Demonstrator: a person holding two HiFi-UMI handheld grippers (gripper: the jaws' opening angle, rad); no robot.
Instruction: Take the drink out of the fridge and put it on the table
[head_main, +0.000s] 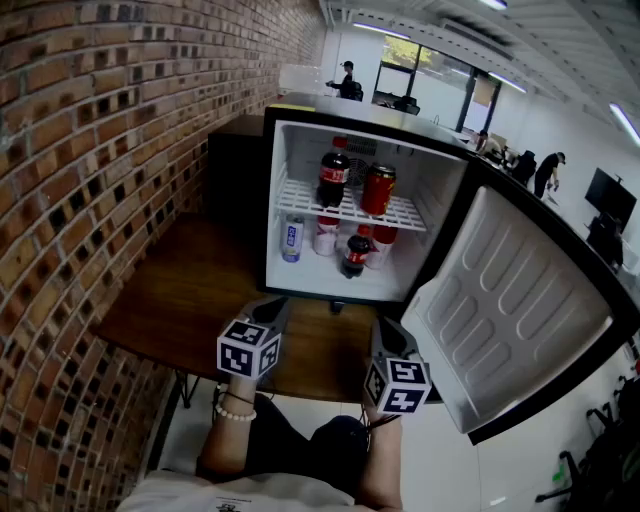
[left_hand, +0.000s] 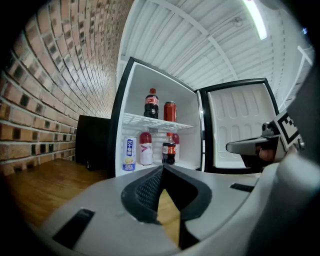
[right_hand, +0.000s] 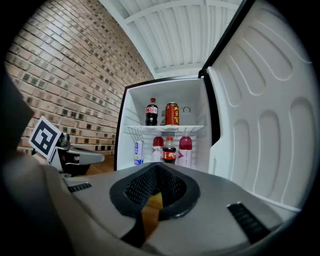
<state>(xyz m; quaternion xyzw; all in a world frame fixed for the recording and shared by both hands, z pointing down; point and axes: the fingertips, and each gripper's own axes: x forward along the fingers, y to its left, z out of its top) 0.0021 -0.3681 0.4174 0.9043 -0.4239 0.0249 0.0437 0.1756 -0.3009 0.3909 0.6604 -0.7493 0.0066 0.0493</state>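
Note:
A small white fridge (head_main: 300, 140) stands open on the wooden table (head_main: 190, 290). Its wire shelf holds a cola bottle (head_main: 333, 172) and a red can (head_main: 378, 189). On the floor of the fridge are a blue-white can (head_main: 292, 239), pink bottles (head_main: 326, 236) and a small cola bottle (head_main: 355, 255). Both grippers hover over the table's front edge, short of the fridge. My left gripper (head_main: 272, 308) is shut and empty, its tips (left_hand: 162, 167) meeting. Beside it, the right gripper (head_main: 386, 328) is also shut and empty, and it faces the drinks (right_hand: 169, 151).
The fridge door (head_main: 510, 300) swings wide to the right, past the table's edge. A brick wall (head_main: 90, 150) runs along the left. A black box (head_main: 235, 170) sits left of the fridge. People stand far back in the office.

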